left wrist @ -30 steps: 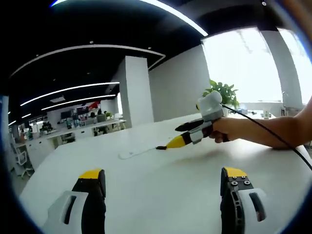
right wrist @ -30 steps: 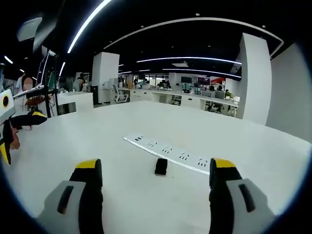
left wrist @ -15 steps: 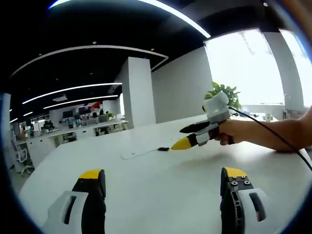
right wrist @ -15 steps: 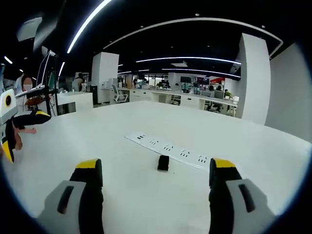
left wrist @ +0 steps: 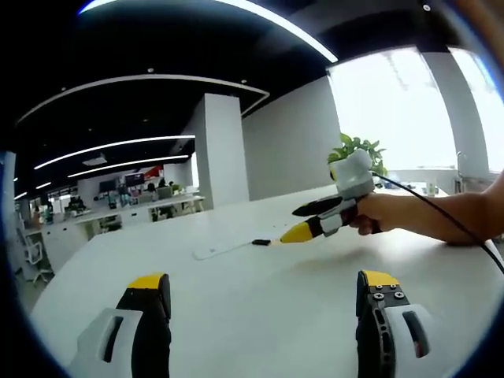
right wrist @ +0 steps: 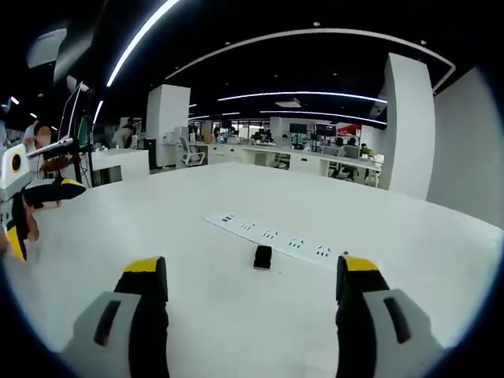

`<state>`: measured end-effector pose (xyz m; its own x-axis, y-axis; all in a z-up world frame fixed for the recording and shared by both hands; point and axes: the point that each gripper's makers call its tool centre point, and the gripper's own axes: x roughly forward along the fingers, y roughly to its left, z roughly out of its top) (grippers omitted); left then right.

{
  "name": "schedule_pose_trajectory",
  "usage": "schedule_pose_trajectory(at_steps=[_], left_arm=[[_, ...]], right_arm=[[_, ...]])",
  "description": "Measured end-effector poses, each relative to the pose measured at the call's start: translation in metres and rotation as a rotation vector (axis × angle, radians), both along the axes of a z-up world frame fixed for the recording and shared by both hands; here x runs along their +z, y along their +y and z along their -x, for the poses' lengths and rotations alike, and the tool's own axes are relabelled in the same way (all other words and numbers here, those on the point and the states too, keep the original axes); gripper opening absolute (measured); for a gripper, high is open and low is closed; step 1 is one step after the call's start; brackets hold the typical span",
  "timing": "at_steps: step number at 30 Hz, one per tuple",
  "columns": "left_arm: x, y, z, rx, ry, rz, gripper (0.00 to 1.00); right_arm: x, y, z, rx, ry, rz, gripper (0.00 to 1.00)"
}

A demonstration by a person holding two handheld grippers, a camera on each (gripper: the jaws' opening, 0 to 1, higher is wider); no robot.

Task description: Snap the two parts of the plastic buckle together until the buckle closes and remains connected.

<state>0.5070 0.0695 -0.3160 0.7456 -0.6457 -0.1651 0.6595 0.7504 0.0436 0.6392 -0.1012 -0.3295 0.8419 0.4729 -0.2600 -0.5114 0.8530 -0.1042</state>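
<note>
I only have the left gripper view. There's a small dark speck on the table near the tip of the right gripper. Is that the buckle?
Observer: Yes. In the right gripper view it is a small black buckle lying flat on the white table, ahead of the right gripper, roughly centred between its open jaws.
Operator: What is the pale strip beside it?
Observer: A white power strip with its rows of sockets facing up. The buckle lies just on the near side of it.
Operator: Are both halves there?
Observer: I see one black piece. It is too small to tell whether it is one half or two joined.
</note>
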Motion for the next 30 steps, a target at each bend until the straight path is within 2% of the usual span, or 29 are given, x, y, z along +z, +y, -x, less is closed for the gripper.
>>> schedule_pose_trajectory(at_steps=[30], left_arm=[[-0.005, -0.004, 0.010, -0.019, 0.042, -0.008, 0.99]], right_arm=[[-0.001, -0.014, 0.041, -0.022, -0.005, 0.021, 0.88]])
